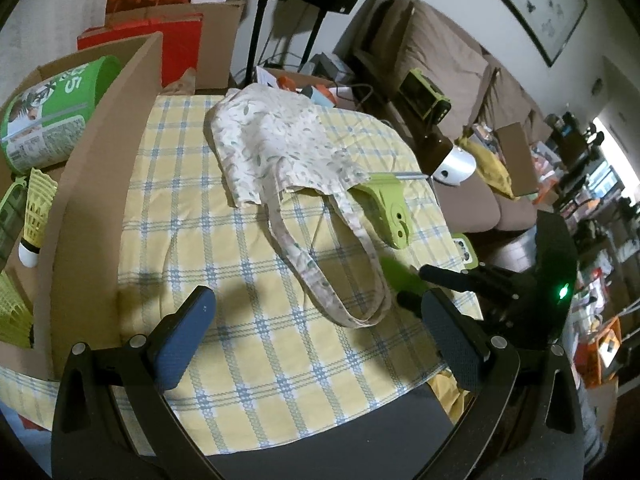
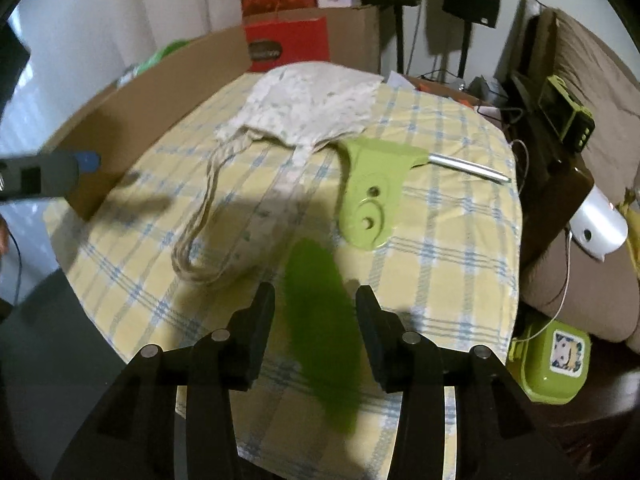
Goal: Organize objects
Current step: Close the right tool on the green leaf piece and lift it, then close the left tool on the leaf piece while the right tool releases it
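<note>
A floral cloth tote bag (image 1: 276, 136) (image 2: 316, 100) lies on the yellow checked tablecloth (image 1: 256, 340) (image 2: 440, 248), its handles trailing toward me. A light green plastic piece with a metal rod (image 1: 390, 210) (image 2: 372, 196) lies beside the bag's mouth. A blurred dark green object (image 2: 320, 328) (image 1: 400, 276) hangs between the fingers of my right gripper (image 2: 315, 296), whose jaws stand apart from it. My left gripper (image 1: 320, 312) is open and empty over the cloth's near part. The right gripper (image 1: 432, 284) shows at the right of the left wrist view.
An open cardboard box (image 1: 100, 160) (image 2: 160, 96) stands at the table's left, holding a green canister (image 1: 52, 112) and yellow shuttlecocks (image 1: 36, 208). Red boxes (image 2: 288, 40) stand behind. A sofa (image 1: 460, 80), a white lamp head (image 2: 600, 224) and a green lunch box (image 2: 556, 360) lie to the right.
</note>
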